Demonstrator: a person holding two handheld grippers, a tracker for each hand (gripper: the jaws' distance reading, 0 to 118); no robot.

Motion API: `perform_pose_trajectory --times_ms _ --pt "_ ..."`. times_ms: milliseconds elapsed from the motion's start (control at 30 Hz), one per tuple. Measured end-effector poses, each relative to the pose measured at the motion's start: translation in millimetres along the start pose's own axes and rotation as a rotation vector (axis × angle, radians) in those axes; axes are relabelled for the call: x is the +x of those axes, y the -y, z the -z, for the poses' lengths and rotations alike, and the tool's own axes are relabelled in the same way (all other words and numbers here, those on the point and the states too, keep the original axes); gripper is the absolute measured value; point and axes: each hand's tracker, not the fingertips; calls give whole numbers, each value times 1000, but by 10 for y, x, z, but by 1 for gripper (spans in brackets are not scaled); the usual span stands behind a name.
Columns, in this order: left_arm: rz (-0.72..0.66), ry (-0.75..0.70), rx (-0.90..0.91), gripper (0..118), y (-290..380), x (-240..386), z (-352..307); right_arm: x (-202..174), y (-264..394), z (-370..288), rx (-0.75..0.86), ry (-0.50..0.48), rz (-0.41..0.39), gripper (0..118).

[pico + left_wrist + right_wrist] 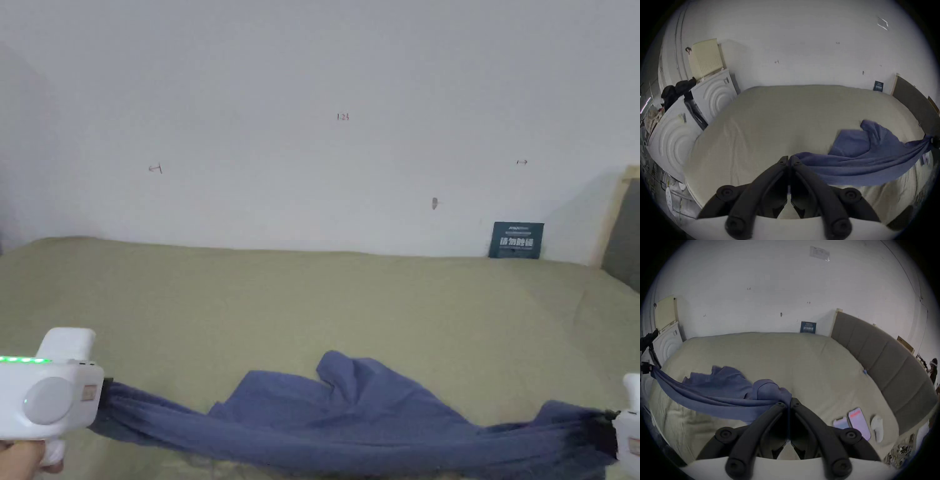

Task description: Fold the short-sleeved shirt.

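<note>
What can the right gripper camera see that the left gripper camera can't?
Right gripper view: two phones and a white gadget lying on the bed beside the right gripper, plus a long grey padded headboard.

Left gripper view: white foam blocks and a cream crate left of the bed, seen large, behind the left gripper.

Both: the blue shirt stretched between the two shut grippers, the bed and the white wall.

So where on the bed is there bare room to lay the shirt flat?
Bare sheet lies between the shirt and the wall, across the bed. The near right corner is crowded: two phones and a white object.
</note>
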Motion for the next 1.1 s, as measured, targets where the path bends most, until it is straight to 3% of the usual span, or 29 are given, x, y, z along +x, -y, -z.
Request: perform_pose_trajectory --times_ms 300,667,700,733,767,800,833,867,933,1033,1067,1100 --pt "-11 34 -80 2 977 -209 -136 100 896 -489 -45 -16 47 1" --pt "-34 88 -191 2 1411 -267 82 101 1297 -257 -145 1 60 5" --pt "-40 108 -193 2 1427 -284 105 95 1314 -258 -142 7 65 15" --pt "-47 115 -183 3 1453 -282 89 92 1325 -262 -134 17 75 40" --pt "-42 128 -167 20 1459 -300 87 101 1324 -257 -138 16 78 87" --pt "-40 128 -166 52 1457 -315 86 95 1316 -247 -152 14 91 115" --pt "-45 125 -170 90 1451 -317 92 79 1322 -292 -145 -14 103 115" --pt "-47 108 -168 113 1439 -321 44 71 1268 -304 -89 29 114 114" --pt "-52 110 -126 112 1396 -363 -60 9 1188 -345 -98 -1 108 114" --pt "-70 110 -94 108 1356 -346 -193 -140 1102 -425 -84 -42 79 109" --pt "-70 110 -79 86 1348 -354 -242 -217 1082 -458 -87 -50 53 85" --pt "-59 106 -68 43 1338 -357 -298 -298 1062 -514 -47 -60 19 46"
